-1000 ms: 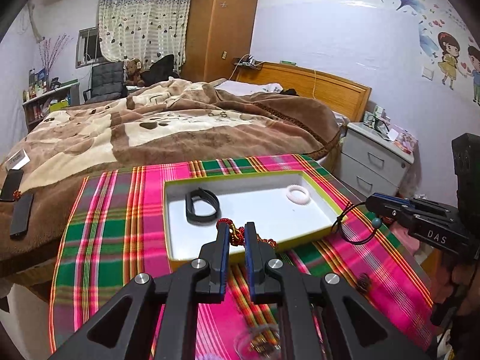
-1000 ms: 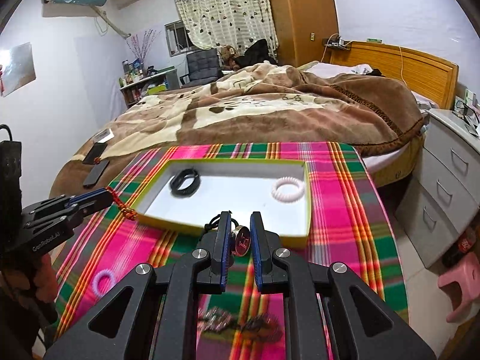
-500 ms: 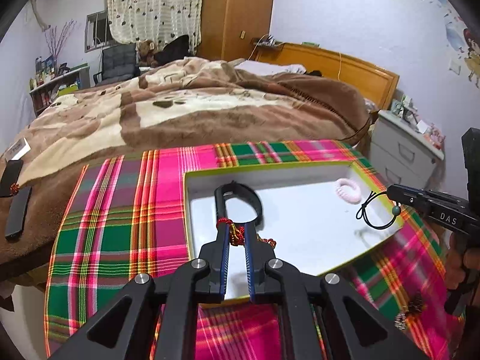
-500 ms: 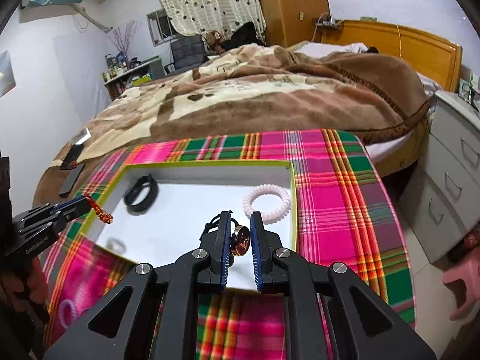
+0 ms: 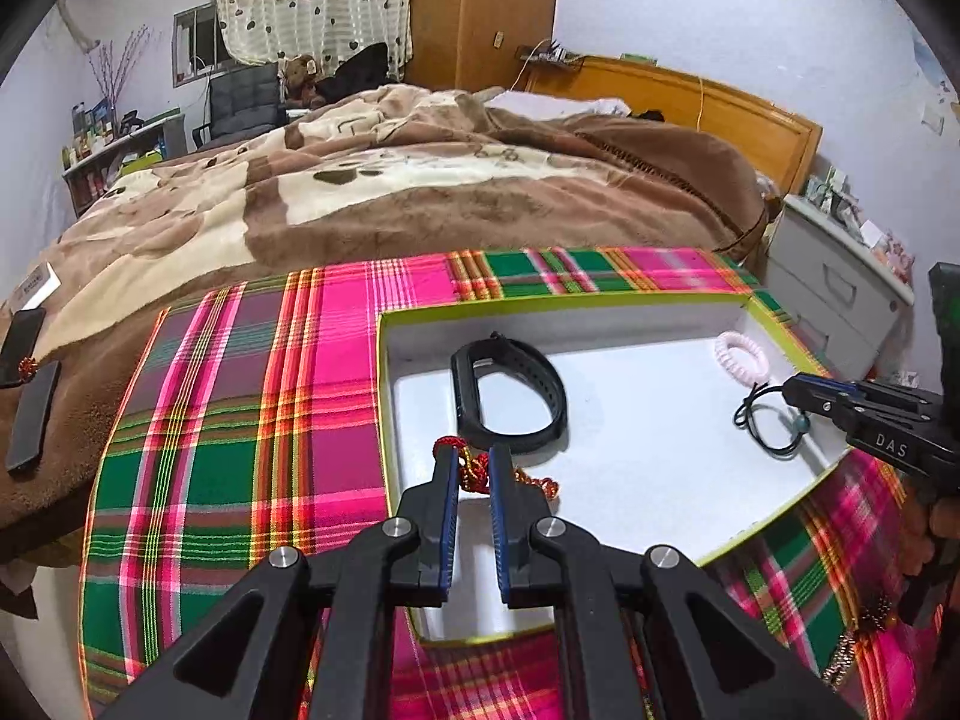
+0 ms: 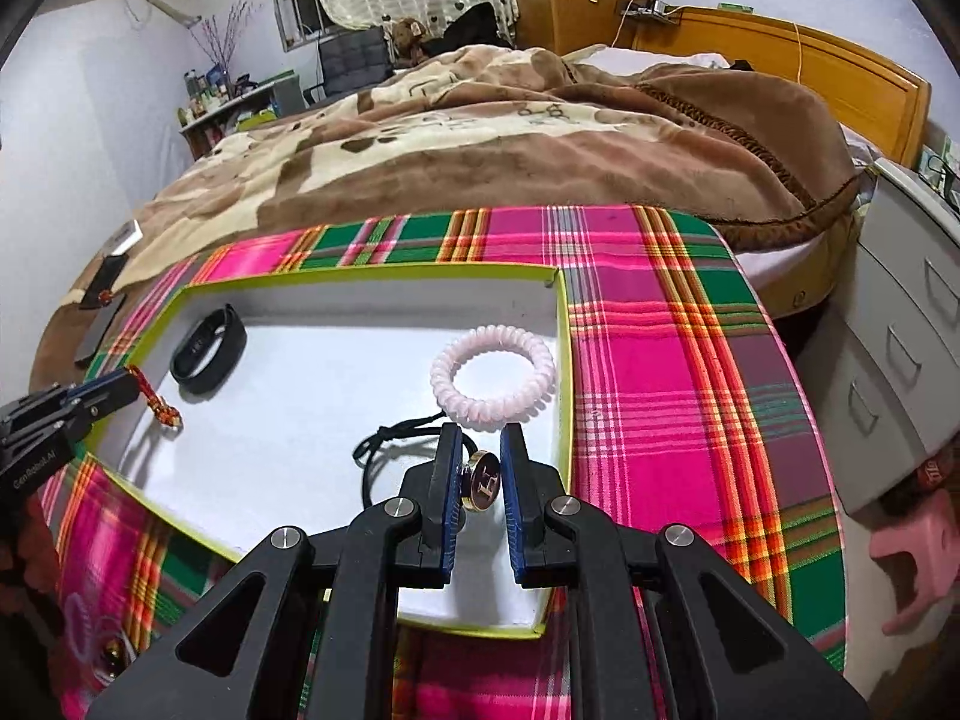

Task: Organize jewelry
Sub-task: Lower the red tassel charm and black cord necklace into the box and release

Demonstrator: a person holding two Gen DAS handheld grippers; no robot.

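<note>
Both hands are hovering over the box now. The left hand-held gripper point(image 5: 474, 474) is pinching a red knotted cord point(image 5: 463, 468) right at its fingertips, with a gold chain tail point(image 5: 537, 485) trailing just past them onto the white floor of the green-rimmed box point(image 5: 600, 301). The right hand-held gripper point(image 6: 480, 468) is pinching a black cord bracelet point(image 6: 384, 450) by its round gold charm point(image 6: 483, 482); the black loop is draping out to its left, low over the box floor.

For a clean drop, each one is wanting a bare patch of white. Just ahead of the left fingertips the black wristband point(image 5: 510, 390) is lying flat, so I'd say release short of it rather than on top. Just ahead of the right fingertips the pink coil hair tie point(image 6: 493, 378) is sitting near the box's right wall, almost touching the cord loop, so easing a little left before letting go should be keeping the two from tangling.

Lower until the dangling parts are resting, then spread the fingers gently, so nothing is flicking out.

Beyond the box, the plaid surface point(image 6: 660, 330) is running out to the bed point(image 6: 510, 132).
</note>
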